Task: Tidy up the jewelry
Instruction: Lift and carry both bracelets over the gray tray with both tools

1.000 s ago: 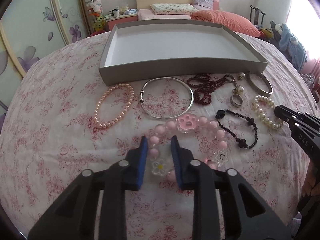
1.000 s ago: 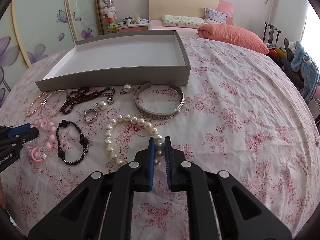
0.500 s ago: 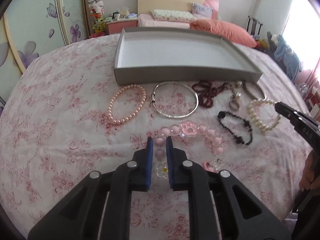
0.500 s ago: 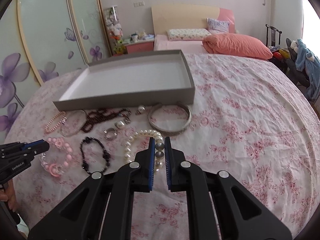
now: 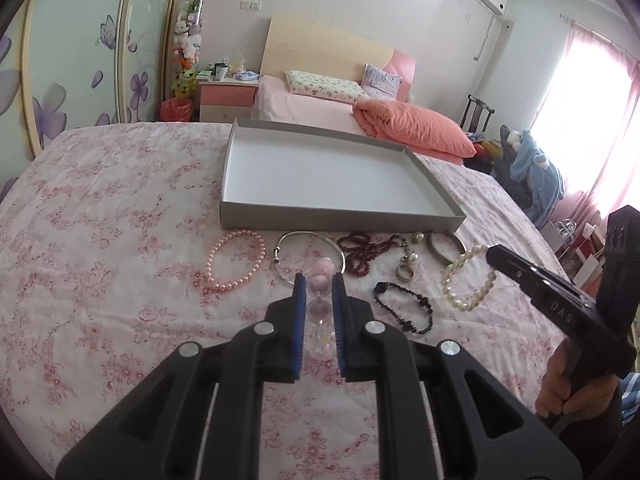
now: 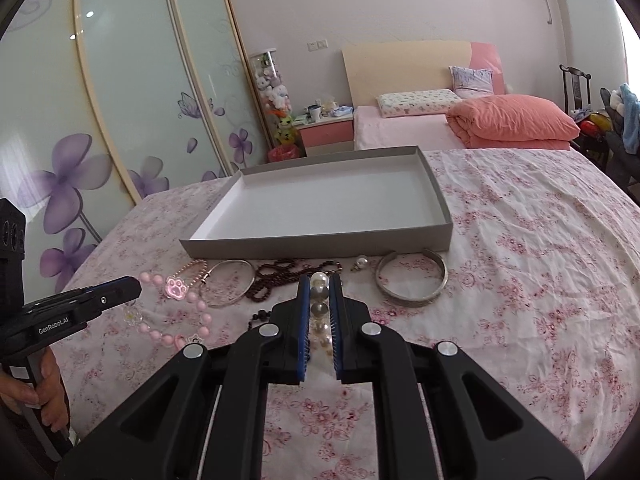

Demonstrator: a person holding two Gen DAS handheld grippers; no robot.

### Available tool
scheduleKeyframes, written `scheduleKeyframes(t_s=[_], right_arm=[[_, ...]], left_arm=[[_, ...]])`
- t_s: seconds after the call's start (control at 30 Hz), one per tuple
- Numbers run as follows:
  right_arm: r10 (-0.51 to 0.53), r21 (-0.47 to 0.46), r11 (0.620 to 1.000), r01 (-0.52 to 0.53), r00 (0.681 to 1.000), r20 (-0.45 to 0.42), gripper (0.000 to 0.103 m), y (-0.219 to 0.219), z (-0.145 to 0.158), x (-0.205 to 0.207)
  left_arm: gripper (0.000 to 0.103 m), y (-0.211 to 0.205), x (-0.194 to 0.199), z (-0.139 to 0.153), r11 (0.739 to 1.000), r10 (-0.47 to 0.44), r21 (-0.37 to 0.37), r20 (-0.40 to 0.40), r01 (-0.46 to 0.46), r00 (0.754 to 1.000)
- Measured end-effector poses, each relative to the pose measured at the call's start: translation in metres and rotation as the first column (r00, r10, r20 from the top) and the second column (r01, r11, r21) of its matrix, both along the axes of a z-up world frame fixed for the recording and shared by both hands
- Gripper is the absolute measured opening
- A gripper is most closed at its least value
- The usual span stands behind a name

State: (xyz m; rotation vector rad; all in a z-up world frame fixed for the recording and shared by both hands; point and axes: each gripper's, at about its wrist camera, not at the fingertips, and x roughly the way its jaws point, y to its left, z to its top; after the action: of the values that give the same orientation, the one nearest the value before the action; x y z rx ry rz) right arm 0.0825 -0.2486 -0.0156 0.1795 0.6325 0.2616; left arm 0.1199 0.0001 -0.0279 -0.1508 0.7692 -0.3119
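My left gripper (image 5: pixel 317 279) is shut on a pink bead bracelet (image 5: pixel 320 285), which hangs from it above the floral cloth; the right wrist view shows that bracelet's paw charm (image 6: pixel 176 288) dangling beside the left gripper (image 6: pixel 134 289). My right gripper (image 6: pixel 320 280) is shut on a white pearl bracelet (image 6: pixel 319 281), also lifted. In the left wrist view the pearl bracelet (image 5: pixel 468 280) droops from the right gripper (image 5: pixel 494 254). An empty grey tray (image 5: pixel 340 218) with a white floor lies just beyond both grippers.
On the cloth before the tray lie a pale pink pearl bracelet (image 5: pixel 236 260), a thin silver bangle (image 5: pixel 310 236), dark red beads (image 5: pixel 364 252), a black bead bracelet (image 5: pixel 404 308), a ring (image 5: pixel 404 272) and a wide silver cuff (image 6: pixel 412 280). A hand (image 5: pixel 568 384) holds the right gripper's handle.
The left gripper's jaws closed on the pink bracelet. Both grippers rose and tilted up, lifting the pink and pearl bracelets off the cloth.
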Motion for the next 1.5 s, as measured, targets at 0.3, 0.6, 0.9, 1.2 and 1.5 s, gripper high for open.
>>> scheduleKeyframes(t_s=[0.3, 0.6, 0.9, 1.2, 1.5], right_arm=[[0.015, 0.008, 1.0, -0.015, 1.0, 0.02, 0.01, 0.008, 0.002, -0.005], [0.011, -0.01, 1.0, -0.011, 0.997, 0.081, 0.01, 0.014, 0.014, -0.011], [-0.01, -0.077, 0.997, 0.027, 0.977, 0.213, 0.01, 0.019, 0.042, -0.015], [-0.038, -0.115, 0.99, 0.077, 0.949, 0.313, 0.01, 0.016, 0.065, 0.003], [-0.077, -0.098, 0.988, 0.117, 0.936, 0.342, 0.01, 0.004, 0.075, 0.046]], left_arm=[[0.013, 0.003, -0.006, 0.009, 0.998, 0.021, -0.052, 0.024, -0.02, 0.999], [0.013, 0.001, -0.013, 0.019, 0.998, 0.048, -0.035, 0.07, -0.046, 0.996], [0.013, -0.011, -0.009, 0.04, 0.988, 0.108, 0.094, 0.171, -0.125, 0.979], [0.013, -0.031, 0.012, 0.059, 0.967, 0.113, 0.194, 0.262, -0.168, 0.958], [0.014, -0.039, 0.064, 0.07, 0.969, 0.123, 0.173, 0.279, -0.176, 0.952]])
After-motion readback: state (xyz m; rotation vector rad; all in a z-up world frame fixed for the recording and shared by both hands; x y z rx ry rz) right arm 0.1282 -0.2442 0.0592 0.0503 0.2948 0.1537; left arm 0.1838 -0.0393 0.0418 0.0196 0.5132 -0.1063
